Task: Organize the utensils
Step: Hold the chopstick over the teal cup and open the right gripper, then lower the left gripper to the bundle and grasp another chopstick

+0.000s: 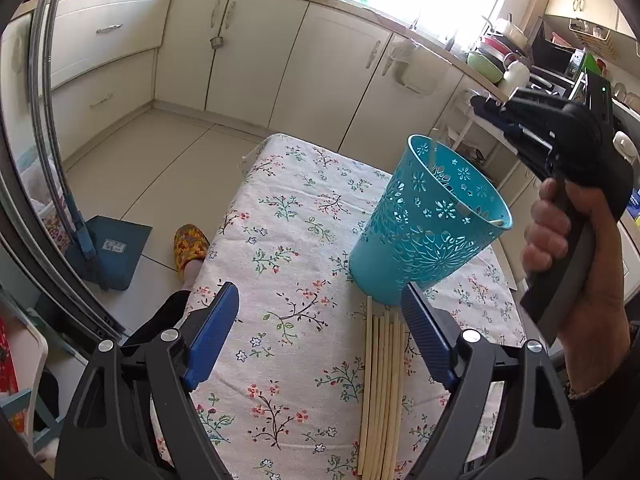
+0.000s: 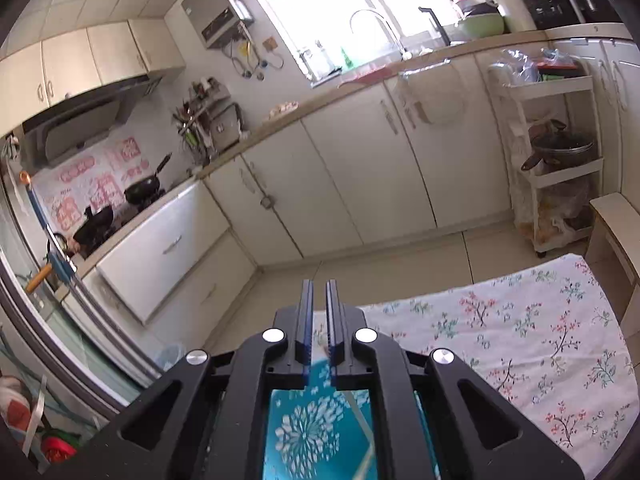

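Two grippers show over the floral tablecloth (image 1: 288, 216): the left gripper (image 1: 320, 332) hangs with its blue pads spread wide and nothing between them, the pale chopsticks (image 1: 382, 392) lying flat beside its right pad. Just beyond them stands the teal basket (image 1: 428, 224), tilted in this view. The right gripper (image 2: 319, 320), gripped in a hand (image 1: 576, 248), is held above the basket, jaws nearly together and empty.

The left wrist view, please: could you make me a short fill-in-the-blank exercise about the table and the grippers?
1. The openwork cup on the floral tablecloth is ____ in colour.
2. The bundle of chopsticks lies on the cloth ____ the cup.
3. The left gripper has its jaws ____.
4. The right gripper holds ____.

Missing words: blue; outside; open; nothing
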`<state>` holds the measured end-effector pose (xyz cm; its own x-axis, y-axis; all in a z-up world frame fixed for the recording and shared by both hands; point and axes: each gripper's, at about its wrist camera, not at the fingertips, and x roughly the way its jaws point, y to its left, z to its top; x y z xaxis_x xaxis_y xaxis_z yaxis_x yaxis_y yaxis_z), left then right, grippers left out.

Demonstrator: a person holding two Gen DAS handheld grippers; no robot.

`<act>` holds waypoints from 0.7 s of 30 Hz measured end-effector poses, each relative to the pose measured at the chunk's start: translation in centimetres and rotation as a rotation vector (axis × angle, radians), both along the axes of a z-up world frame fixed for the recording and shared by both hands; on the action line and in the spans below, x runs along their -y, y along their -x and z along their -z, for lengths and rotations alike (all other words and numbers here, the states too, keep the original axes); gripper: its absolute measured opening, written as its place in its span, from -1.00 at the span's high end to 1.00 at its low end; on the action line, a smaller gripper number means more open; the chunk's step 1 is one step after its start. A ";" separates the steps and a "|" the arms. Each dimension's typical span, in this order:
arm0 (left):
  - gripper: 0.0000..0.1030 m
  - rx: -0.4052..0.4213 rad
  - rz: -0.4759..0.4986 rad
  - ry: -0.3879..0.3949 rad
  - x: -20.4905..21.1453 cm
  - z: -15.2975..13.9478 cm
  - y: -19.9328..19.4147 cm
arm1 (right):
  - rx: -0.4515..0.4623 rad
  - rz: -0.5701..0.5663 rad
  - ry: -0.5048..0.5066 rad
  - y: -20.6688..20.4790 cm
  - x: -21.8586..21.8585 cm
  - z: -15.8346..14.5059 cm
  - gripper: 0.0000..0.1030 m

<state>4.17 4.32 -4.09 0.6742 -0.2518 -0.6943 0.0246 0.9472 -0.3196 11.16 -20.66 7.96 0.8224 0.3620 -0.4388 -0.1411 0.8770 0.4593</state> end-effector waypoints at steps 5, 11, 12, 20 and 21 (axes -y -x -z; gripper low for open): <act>-0.56 0.019 -0.009 -0.007 -0.2 -0.7 0.4 | 0.059 0.017 0.004 3.4 1.5 -1.2 0.65; -0.56 0.023 -0.014 -0.006 -0.3 -1.0 0.8 | 0.110 0.072 0.048 11.3 3.4 -1.8 0.55; -0.57 0.023 -0.014 -0.006 -0.3 -1.0 0.9 | 0.083 0.075 0.065 12.5 3.4 -1.0 0.54; -0.58 -0.001 0.012 -0.050 0.7 -0.1 1.7 | -0.332 -0.010 0.103 14.7 -0.2 11.4 0.55; -0.59 -0.001 0.015 -0.056 0.8 -0.1 1.8 | -0.357 -0.020 0.111 14.4 -0.8 12.3 0.55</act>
